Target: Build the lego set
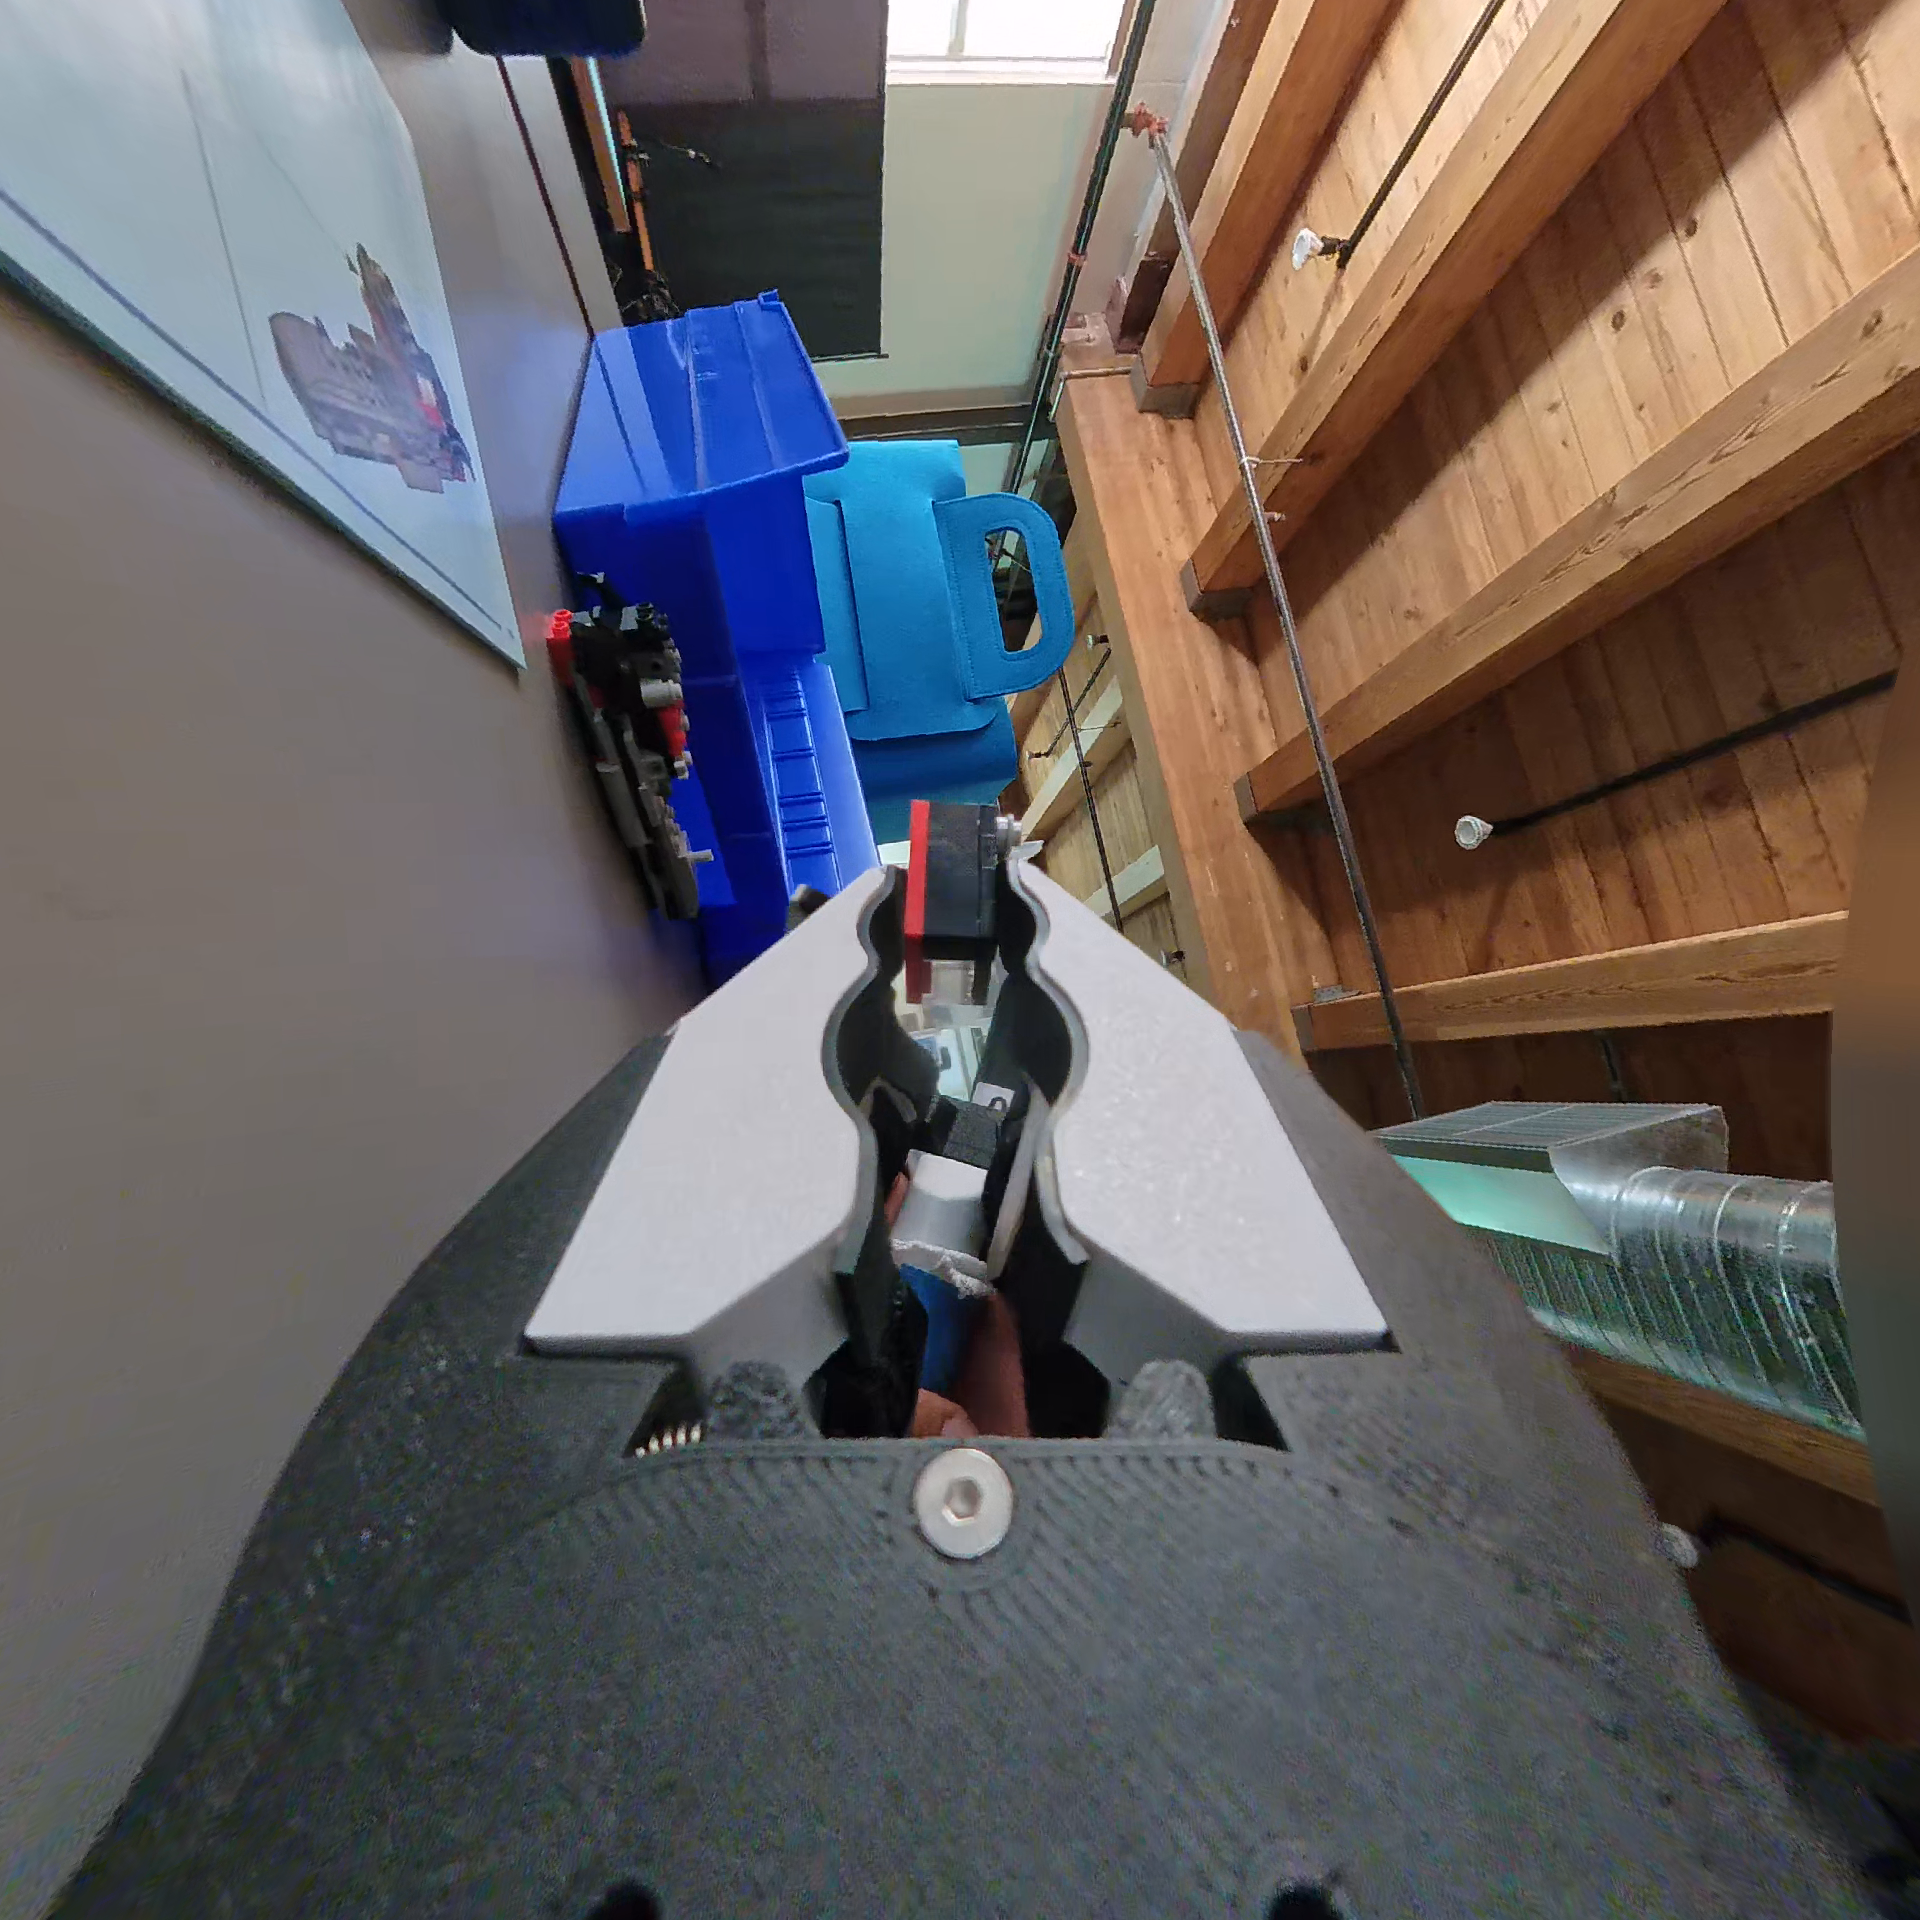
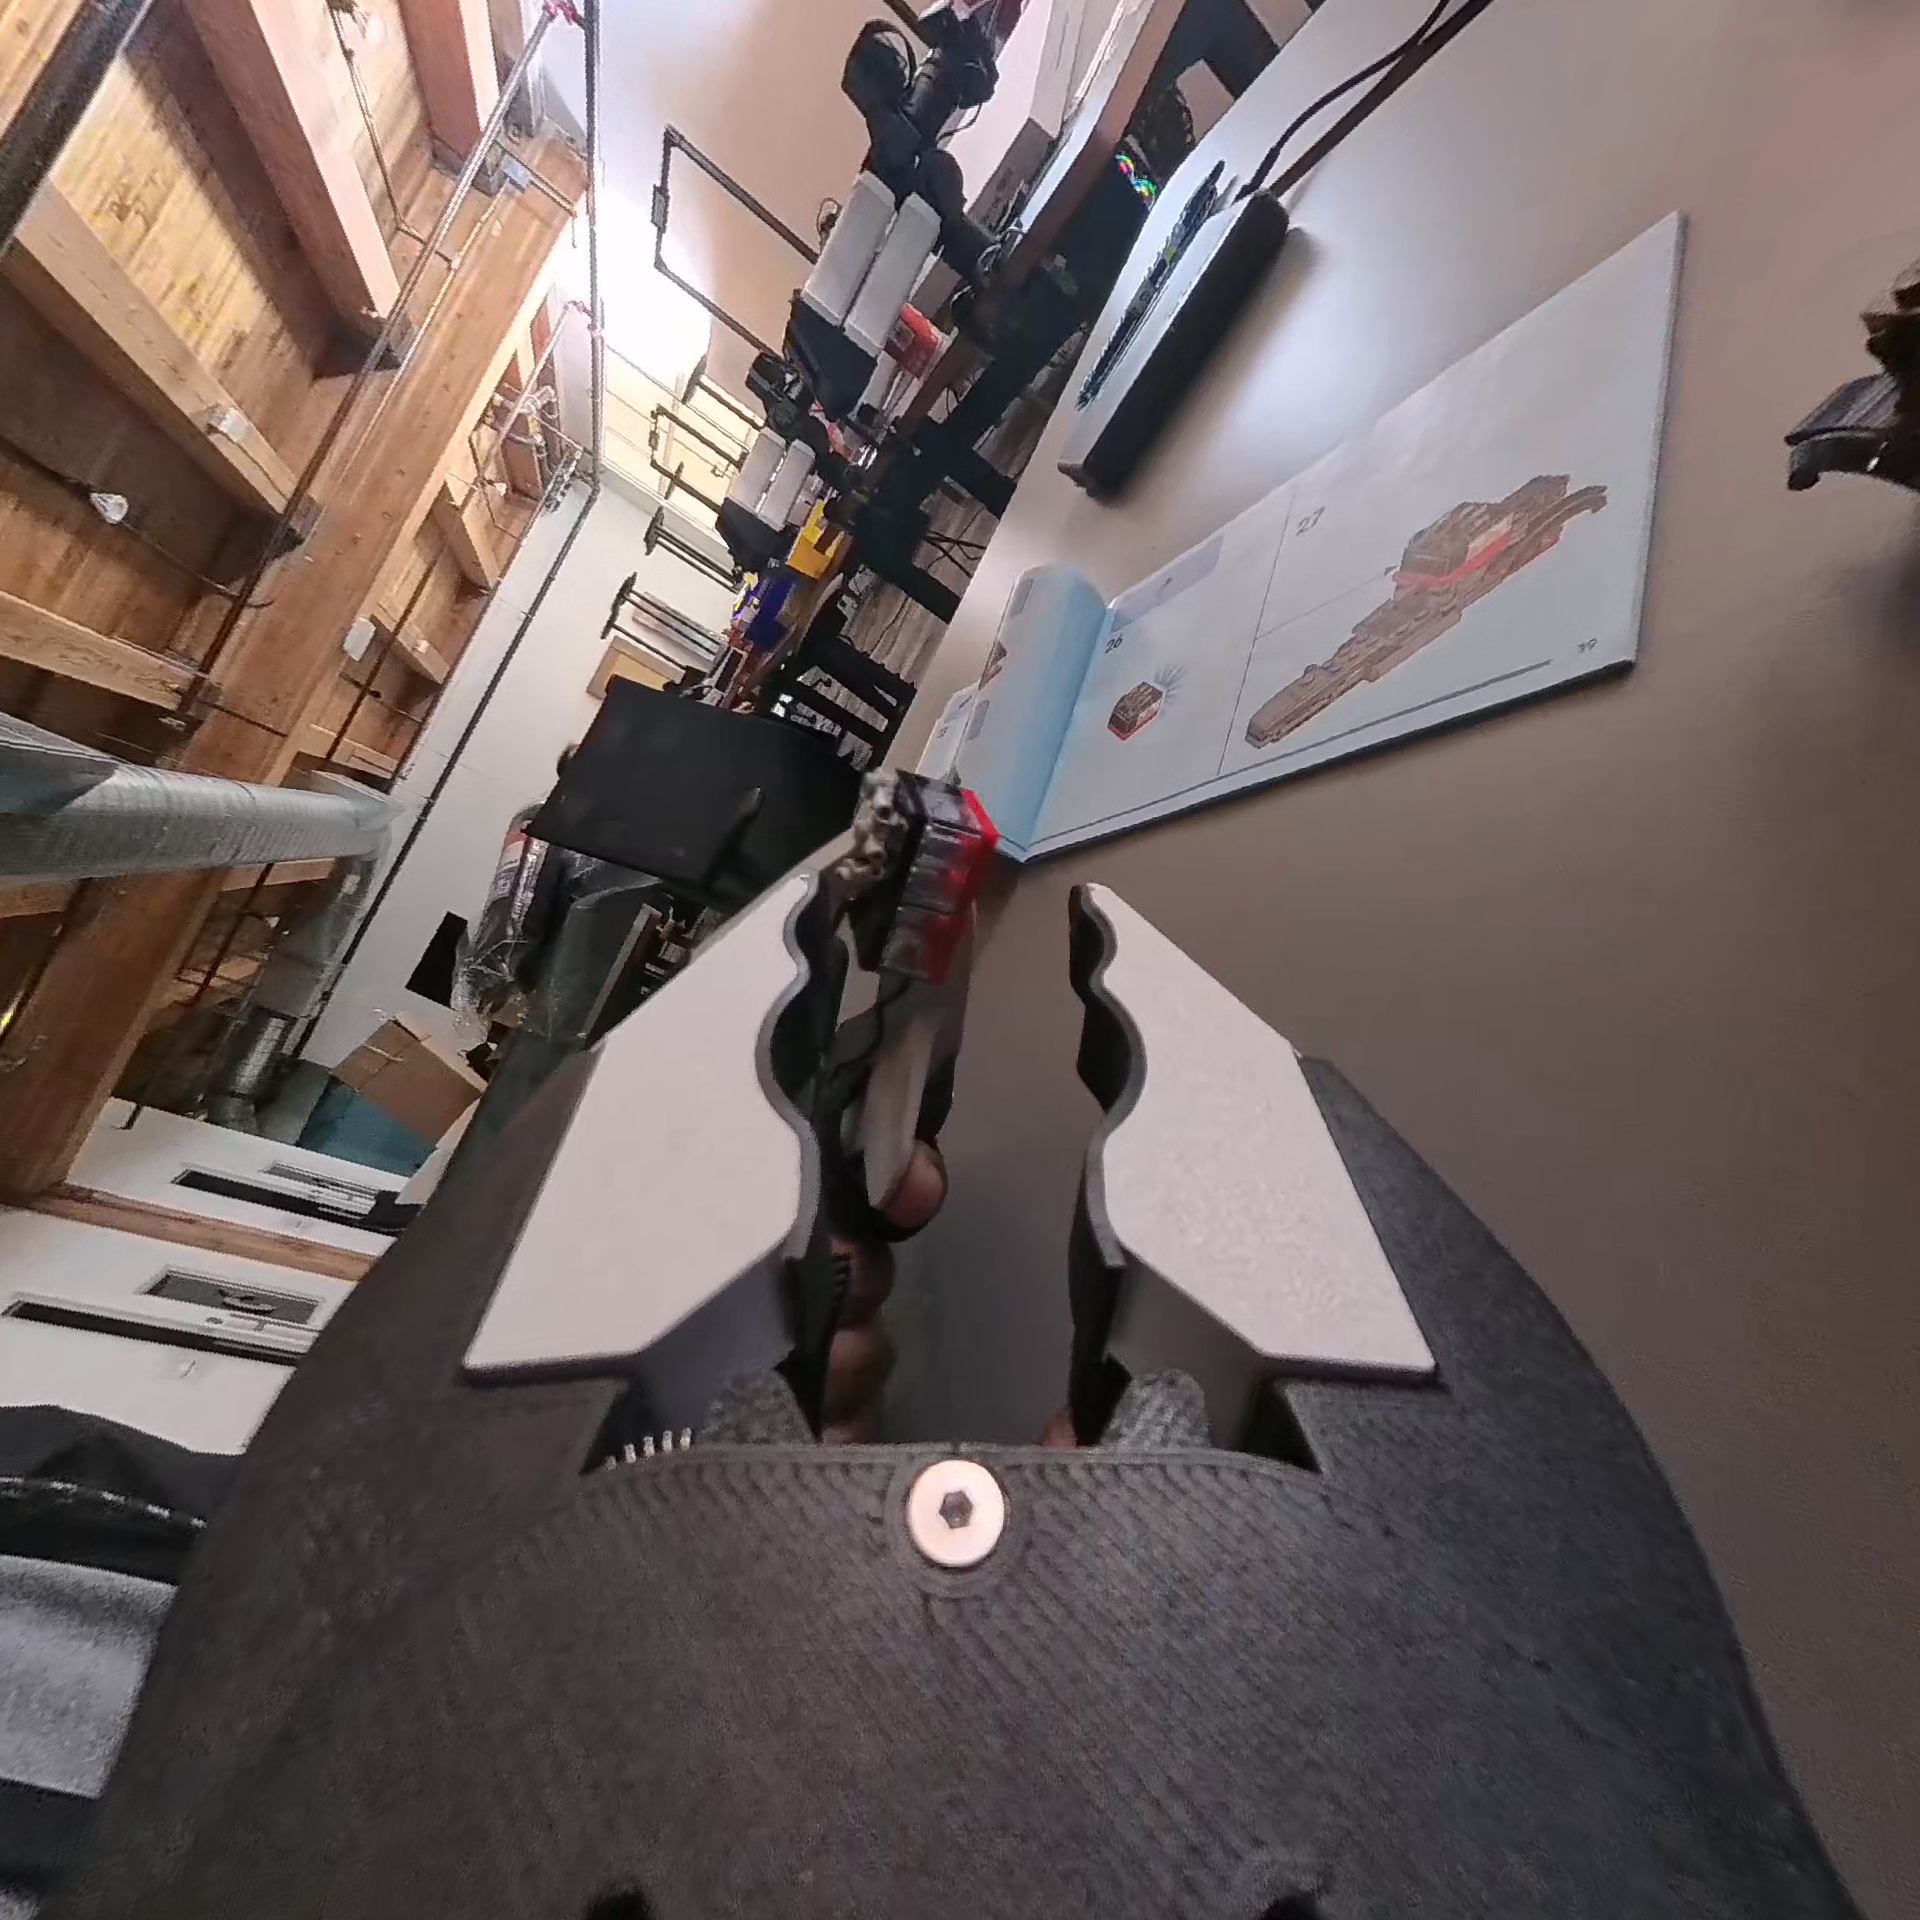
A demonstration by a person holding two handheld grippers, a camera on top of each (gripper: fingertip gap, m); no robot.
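My left gripper (image 1: 956, 891) is shut on a small lego block (image 1: 954, 878) of red, black and grey parts, held at its fingertips off the brown table (image 1: 208, 987). My right gripper (image 2: 945, 896) is open. The same block (image 2: 935, 883) shows in the right wrist view by that gripper's left fingertip, held up by the other gripper's grey finger (image 2: 909, 1081). A partly built black, grey and red lego model (image 1: 634, 748) sits on the table against the blue bins (image 1: 707, 499). An open instruction booklet (image 2: 1351, 623) lies on the table; it also shows in the left wrist view (image 1: 260, 343).
A teal felt bag (image 1: 935, 592) stands by the blue bins. A long black and grey device with cables (image 2: 1184, 343) lies beyond the booklet. A dark blurred object (image 2: 1860, 416) sits at the right edge. Shelves and equipment stand behind the table. The tips of both grippers are at nearly the same place.
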